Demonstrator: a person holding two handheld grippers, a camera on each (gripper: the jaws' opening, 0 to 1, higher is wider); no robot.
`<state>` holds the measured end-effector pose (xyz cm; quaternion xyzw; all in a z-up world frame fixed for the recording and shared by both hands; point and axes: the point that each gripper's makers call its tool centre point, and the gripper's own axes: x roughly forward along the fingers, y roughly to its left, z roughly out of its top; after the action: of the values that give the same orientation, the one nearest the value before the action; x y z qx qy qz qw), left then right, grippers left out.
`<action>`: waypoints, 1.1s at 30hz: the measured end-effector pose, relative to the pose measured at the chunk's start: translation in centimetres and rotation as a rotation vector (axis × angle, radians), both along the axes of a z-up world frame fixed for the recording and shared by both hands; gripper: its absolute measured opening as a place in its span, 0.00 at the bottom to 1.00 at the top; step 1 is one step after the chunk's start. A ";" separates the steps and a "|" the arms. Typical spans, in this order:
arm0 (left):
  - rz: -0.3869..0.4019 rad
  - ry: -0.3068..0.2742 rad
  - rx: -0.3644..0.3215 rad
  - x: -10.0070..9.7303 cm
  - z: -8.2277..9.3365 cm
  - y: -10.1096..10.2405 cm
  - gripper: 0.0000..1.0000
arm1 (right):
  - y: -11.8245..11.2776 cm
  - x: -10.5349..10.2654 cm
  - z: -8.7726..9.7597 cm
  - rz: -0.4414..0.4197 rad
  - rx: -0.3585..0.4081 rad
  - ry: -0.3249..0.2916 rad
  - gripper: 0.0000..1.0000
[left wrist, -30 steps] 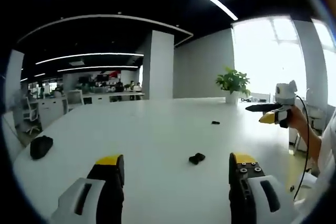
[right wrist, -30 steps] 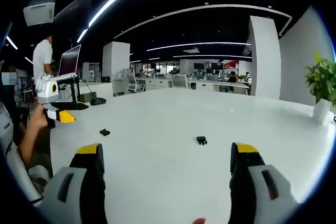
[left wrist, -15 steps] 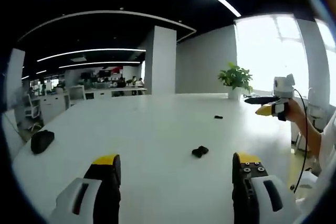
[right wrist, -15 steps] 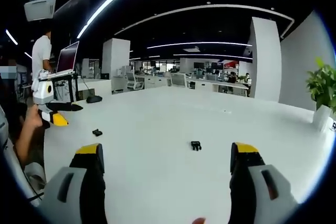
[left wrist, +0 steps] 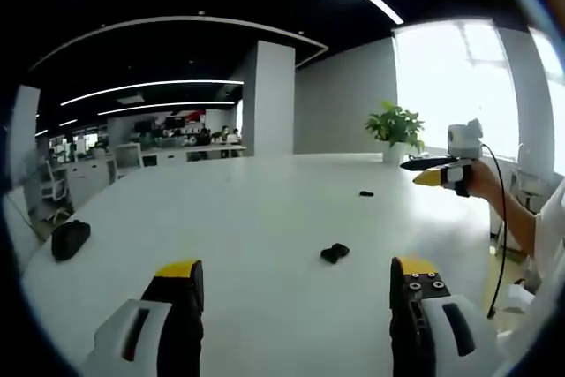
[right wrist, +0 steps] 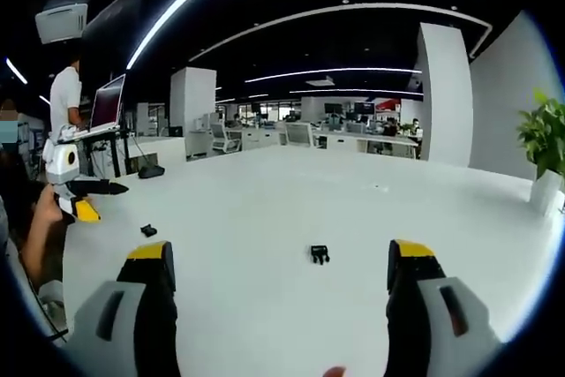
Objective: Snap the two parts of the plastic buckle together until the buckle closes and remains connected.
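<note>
Two small black buckle parts lie apart on the white table (left wrist: 238, 218). In the left gripper view the nearer part (left wrist: 334, 252) is just ahead of my left gripper (left wrist: 297, 302), which is open and holds nothing; the farther part (left wrist: 365, 193) lies beyond it. A hand holds my right gripper (left wrist: 422, 168) above the table's right edge. In the right gripper view one part (right wrist: 320, 254) lies ahead between the jaws of my open, unloaded right gripper (right wrist: 281, 293). The other part (right wrist: 148, 230) sits to the left, near my left gripper (right wrist: 81, 199).
A black pouch (left wrist: 69, 240) lies at the table's left end. A potted plant (left wrist: 397, 128) stands at the far right corner. Beside the table a person (right wrist: 65, 99) stands at a laptop on a stand (right wrist: 110, 105). Desks and chairs fill the background.
Both views have shifted a little with the hands. In the right gripper view the buckle parts have slid left in the frame. Both grippers stay open and the parts lie where they were.
</note>
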<state>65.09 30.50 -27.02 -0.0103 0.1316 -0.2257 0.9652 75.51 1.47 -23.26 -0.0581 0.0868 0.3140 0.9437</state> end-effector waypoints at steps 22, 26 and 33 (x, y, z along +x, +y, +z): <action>-0.006 0.004 -0.003 0.1 0.0 -0.1 0.88 | -0.5 4.9 -3.4 -0.038 -0.041 0.126 1.00; -0.006 0.004 -0.002 0.1 0.1 -0.1 0.88 | -0.4 5.1 -4.1 -0.037 -0.051 0.142 0.99; -0.002 0.006 0.000 0.0 0.0 -0.1 0.88 | -0.5 5.6 -4.4 -0.040 -0.052 0.149 0.97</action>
<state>65.14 30.44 -27.06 -0.0109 0.1343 -0.2268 0.9646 81.12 1.02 -27.67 -0.0575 0.1662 0.2963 0.9388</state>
